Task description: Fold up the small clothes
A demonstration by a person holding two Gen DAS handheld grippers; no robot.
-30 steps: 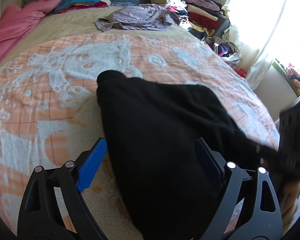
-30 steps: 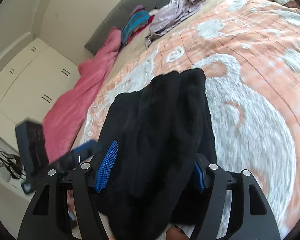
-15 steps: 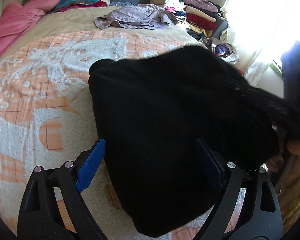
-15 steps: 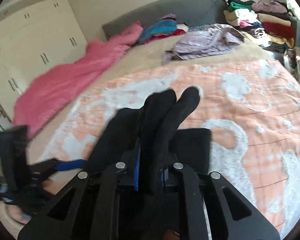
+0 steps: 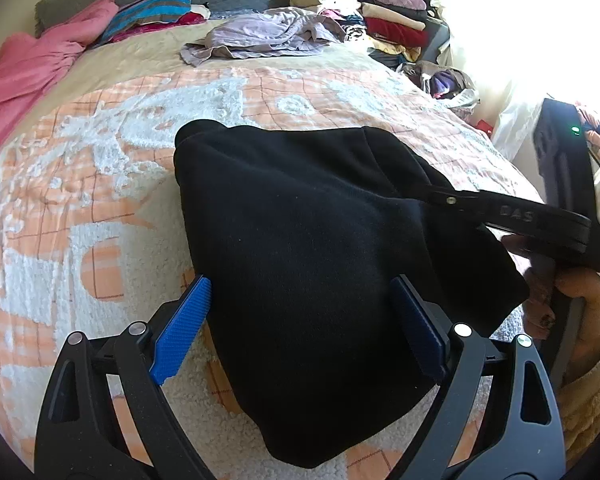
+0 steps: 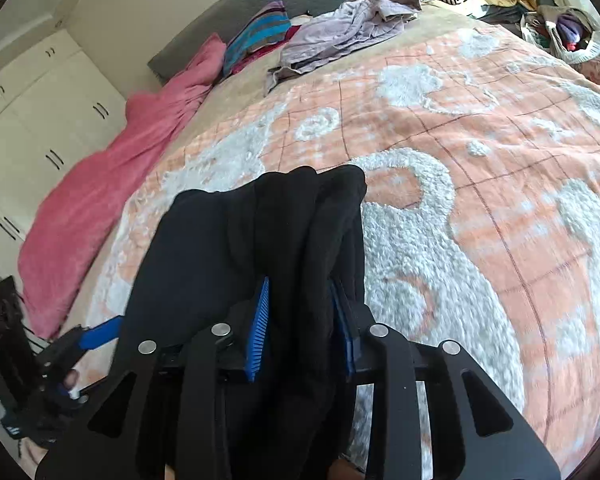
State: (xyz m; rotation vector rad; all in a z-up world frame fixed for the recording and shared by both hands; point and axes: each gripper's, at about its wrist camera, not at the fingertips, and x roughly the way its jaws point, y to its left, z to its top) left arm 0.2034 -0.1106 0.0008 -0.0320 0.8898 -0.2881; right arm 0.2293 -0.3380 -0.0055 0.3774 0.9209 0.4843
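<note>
On the bed point(image 5: 100, 184), the black garment point(image 5: 320, 264) has come back down from its half-second-ago lift, folded narrower. The right hand-held gripper point(image 6: 304, 328), just easing apart, still pinches bunched folds; the left hand-held gripper point(image 5: 300, 328) stays spread, straddling the near hem.

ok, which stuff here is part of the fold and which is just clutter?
In play:
black garment
right tongs, gripping its bunched edge
left tongs, wide open around it

Clutter:
lilac garment
pink blanket
striped cloth
clothes stack
</note>
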